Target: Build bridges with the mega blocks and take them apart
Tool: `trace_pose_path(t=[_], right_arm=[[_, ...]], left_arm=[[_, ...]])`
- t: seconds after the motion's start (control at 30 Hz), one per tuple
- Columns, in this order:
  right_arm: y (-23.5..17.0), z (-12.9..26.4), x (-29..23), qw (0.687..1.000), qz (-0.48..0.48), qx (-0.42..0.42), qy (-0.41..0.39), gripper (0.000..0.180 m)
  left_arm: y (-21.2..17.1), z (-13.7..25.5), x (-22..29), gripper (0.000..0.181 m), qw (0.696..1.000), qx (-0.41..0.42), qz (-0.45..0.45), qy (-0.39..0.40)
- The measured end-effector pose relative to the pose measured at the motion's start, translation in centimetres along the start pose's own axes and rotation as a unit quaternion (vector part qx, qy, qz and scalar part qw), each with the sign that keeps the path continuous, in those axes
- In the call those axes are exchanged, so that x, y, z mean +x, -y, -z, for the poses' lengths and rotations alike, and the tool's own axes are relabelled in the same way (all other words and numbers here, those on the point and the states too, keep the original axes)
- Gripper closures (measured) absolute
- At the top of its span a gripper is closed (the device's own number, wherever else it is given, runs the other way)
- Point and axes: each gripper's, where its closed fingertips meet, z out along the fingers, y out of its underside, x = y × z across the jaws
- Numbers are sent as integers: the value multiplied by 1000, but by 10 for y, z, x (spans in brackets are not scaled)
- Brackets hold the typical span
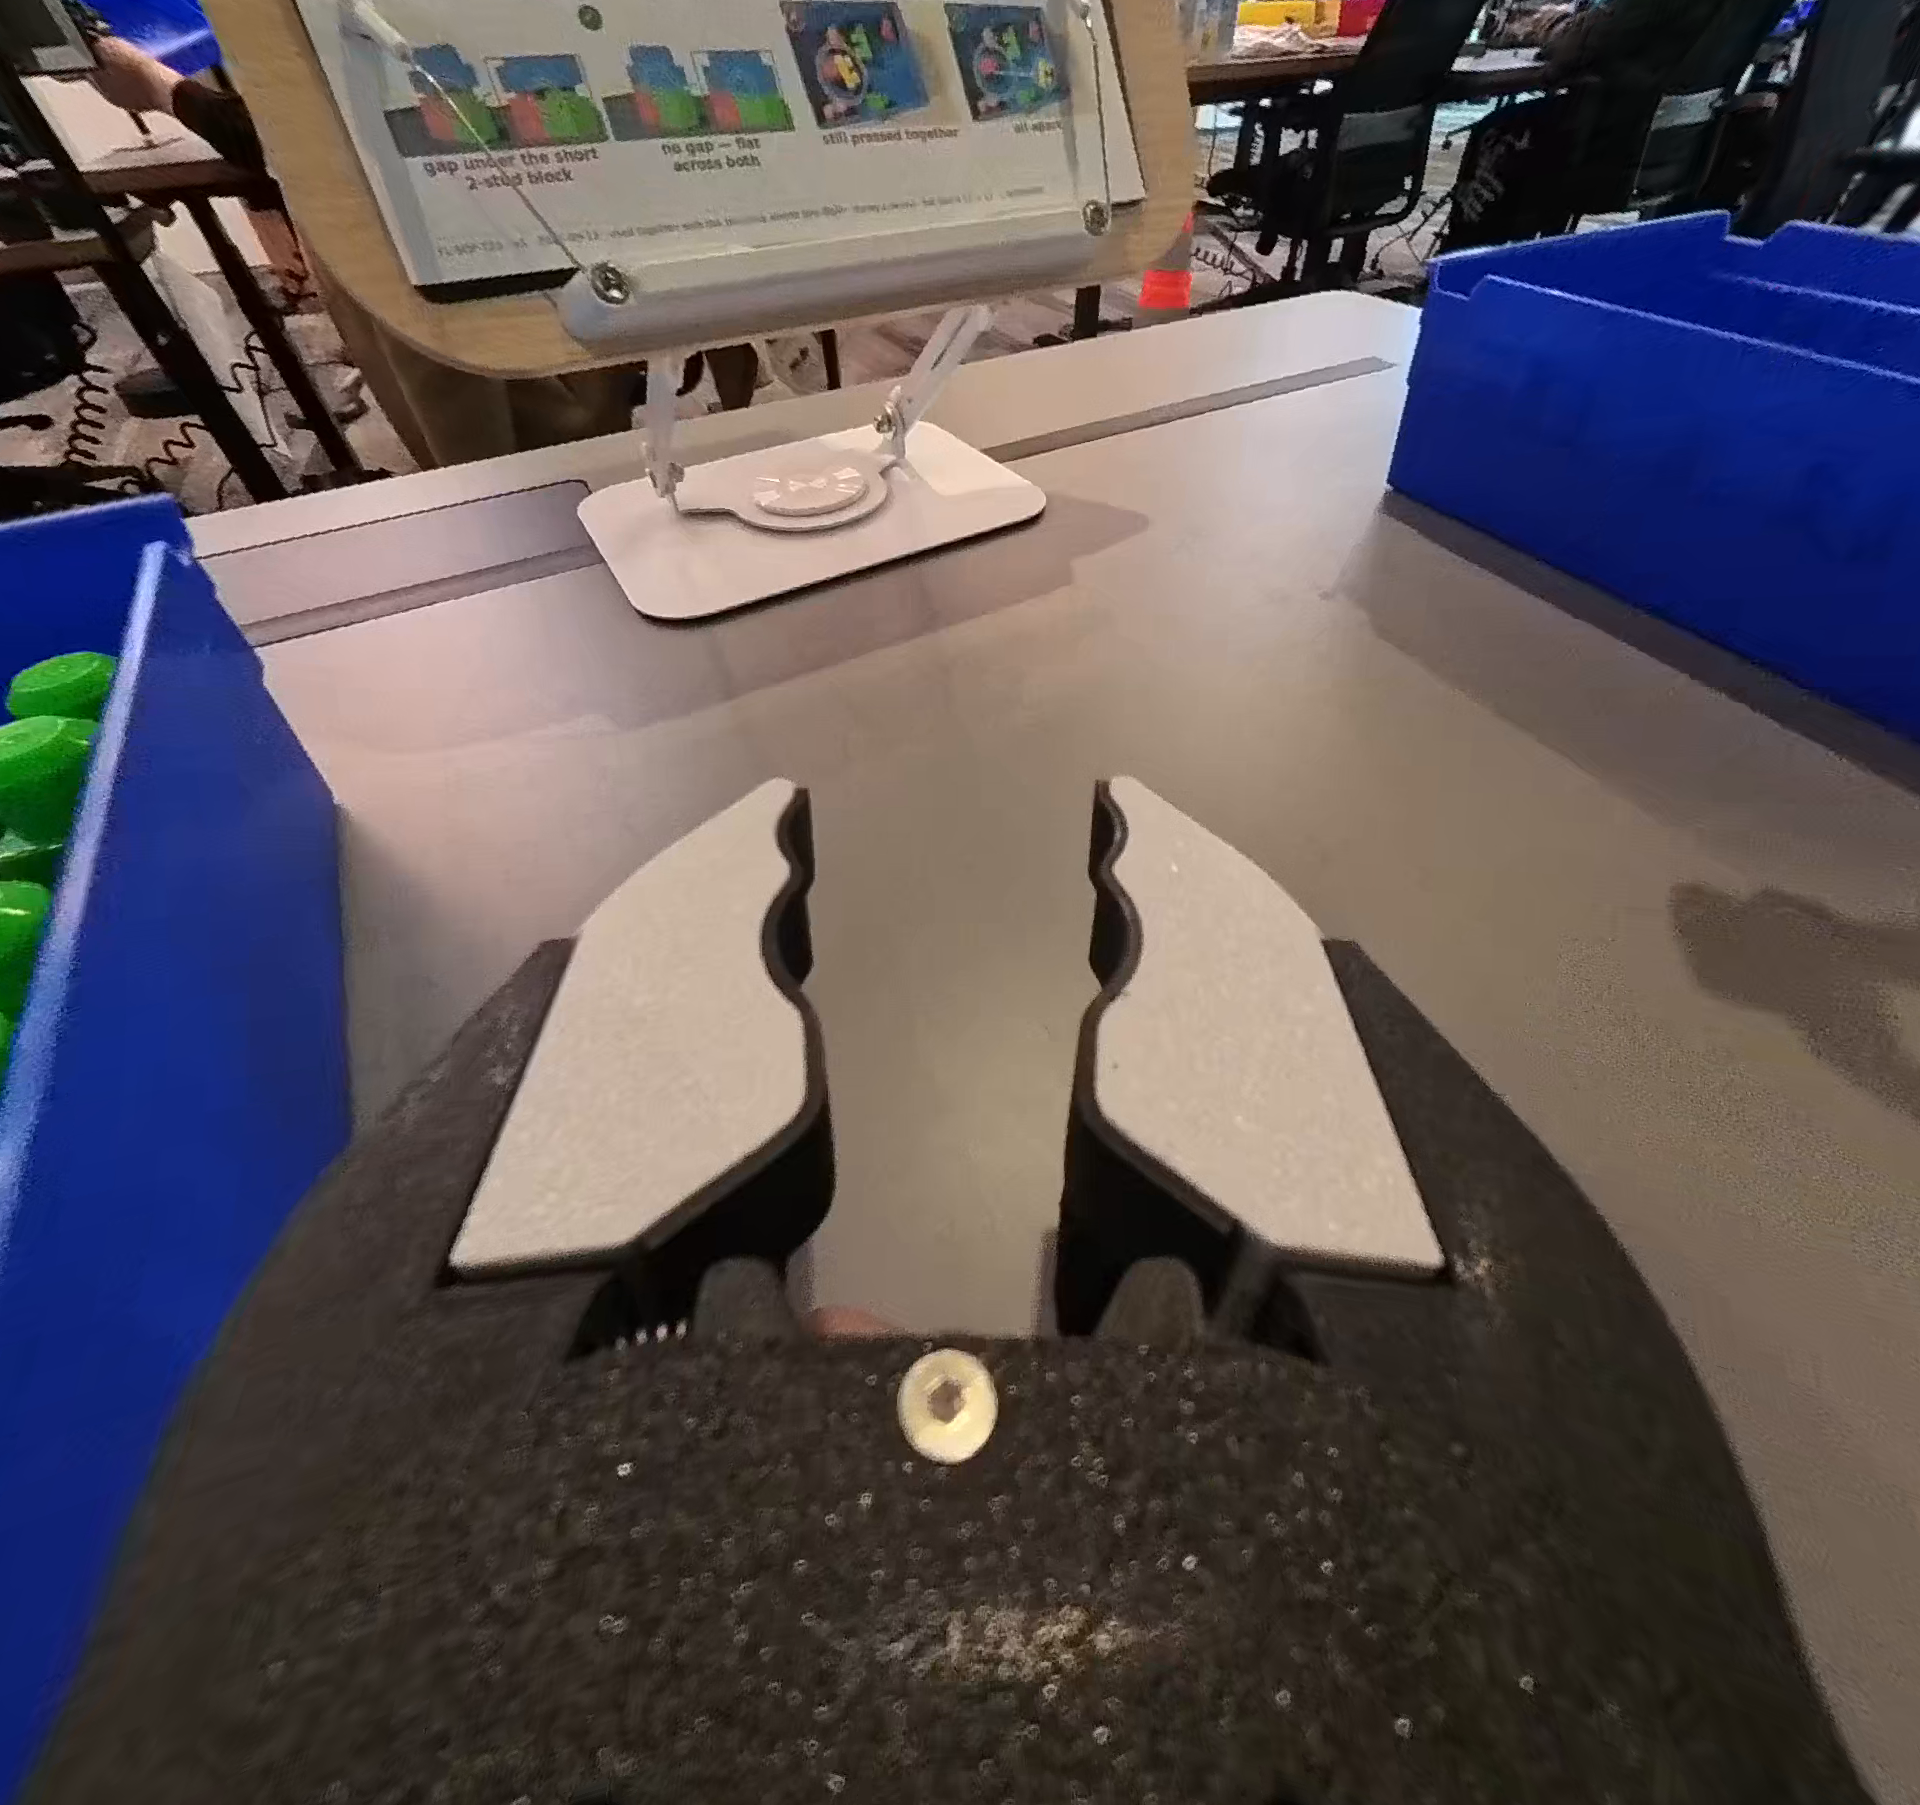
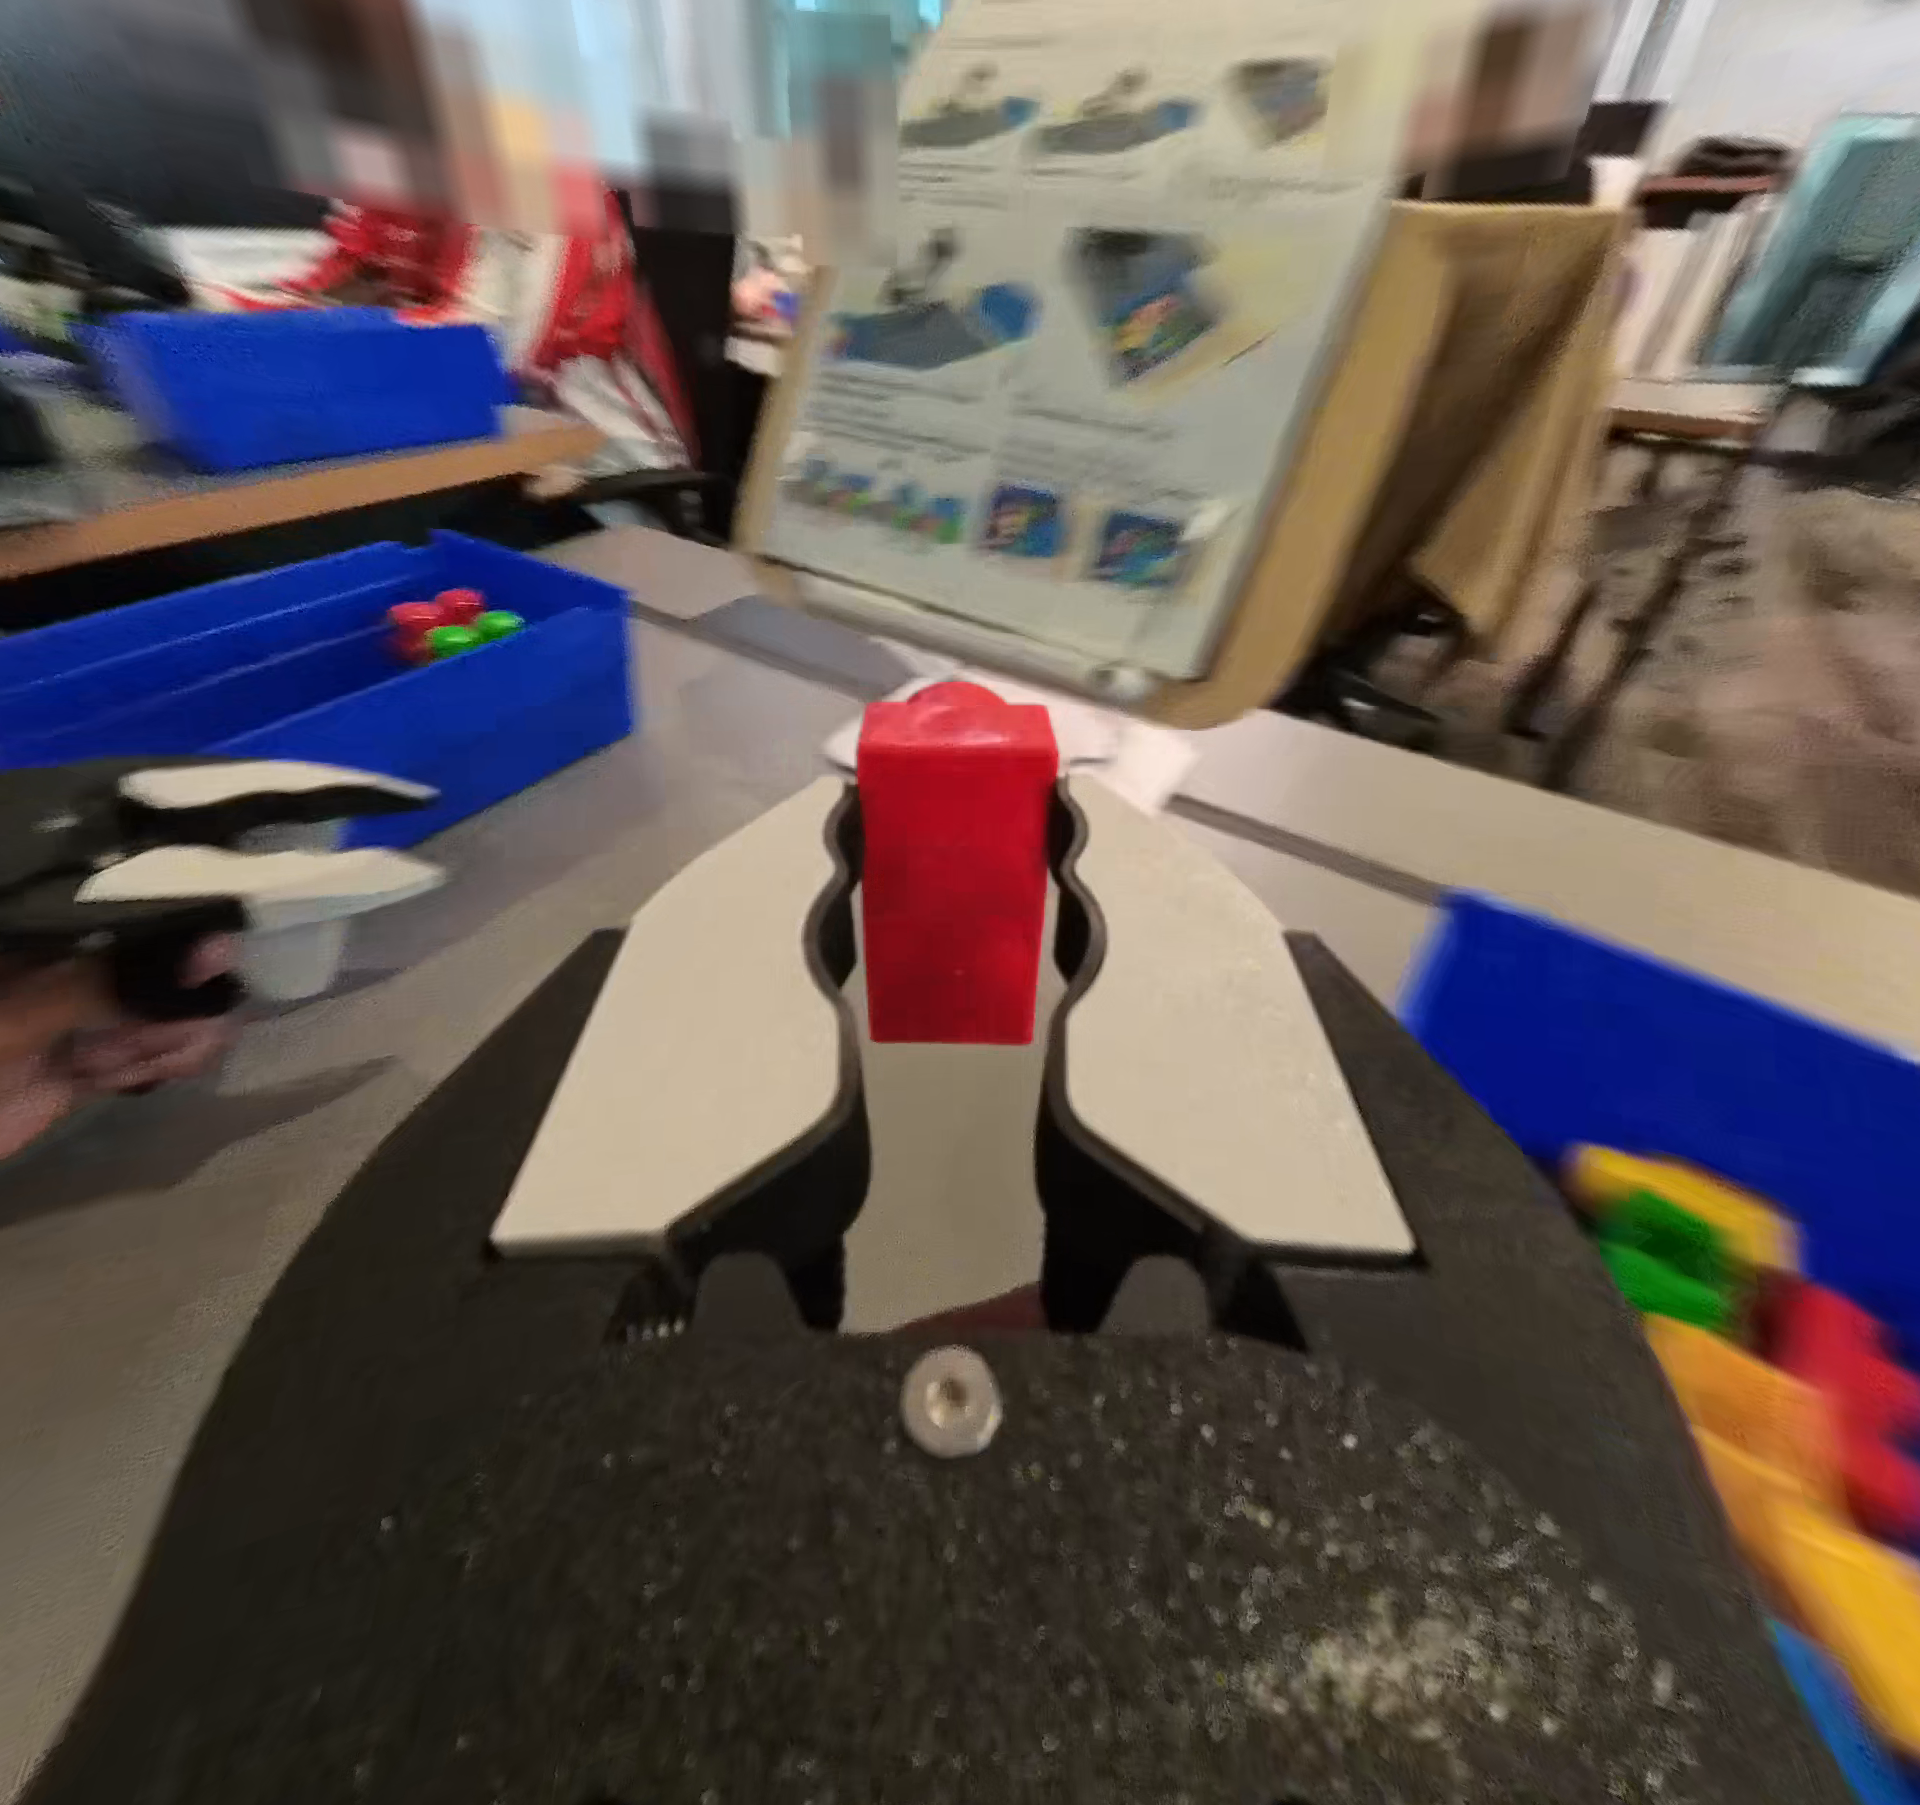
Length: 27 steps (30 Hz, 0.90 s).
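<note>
My right gripper (image 2: 954, 820) is shut on a red 1-stud block (image 2: 951, 882) and holds it above the grey table (image 2: 520, 924), stud pointing away from me. My left gripper (image 1: 951, 799) is open and empty over the bare table (image 1: 1247, 695); it also shows at the left of the right wrist view (image 2: 426, 836). A blue bin (image 1: 177, 924) at its left holds green blocks (image 1: 42, 768). In the right wrist view this bin (image 2: 499, 716) shows red and green blocks (image 2: 452, 625). A second blue bin (image 2: 1662, 1059) at the right holds yellow, green and red blocks (image 2: 1745, 1340).
An instruction board on a white stand (image 1: 810, 519) stands at the back middle of the table; it shows in the right wrist view (image 2: 1091, 321). The right blue bin's wall (image 1: 1662, 508) borders the work area. Chairs and other tables lie beyond.
</note>
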Motion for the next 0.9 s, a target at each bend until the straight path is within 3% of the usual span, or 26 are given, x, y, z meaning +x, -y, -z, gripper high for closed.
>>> trace_pose_path(t=[0.07, 0.13, 0.27, 0.37, 0.43, 0.6, 0.9], right_arm=[[27, 13, 53, 999, -3, -26, -43, 146], [28, 8, 110, 993, -20, -79, -83, 146], [-43, -30, 175, 959, -109, -253, -65, 145], [-95, -58, 186, 927, -194, -320, -29, 145], [-122, -67, 194, 909, -187, -368, -48, 145], [-153, -88, 191, 879, -184, -438, -51, 145], [-199, -88, 207, 830, -153, -529, -87, 144]], left_arm=[[-1, -1, 2, 130, 1000, -4, 3, -6], [-2, -2, 3, 130, 1000, -6, 9, -12], [-4, -6, 3, 130, 999, -16, 22, -20], [-6, -8, 1, 130, 999, -23, 29, -21], [-8, -8, -1, 130, 999, -26, 35, -23], [-10, -7, -3, 130, 998, -30, 42, -30], [-14, -5, -4, 130, 998, -37, 32, -30]])
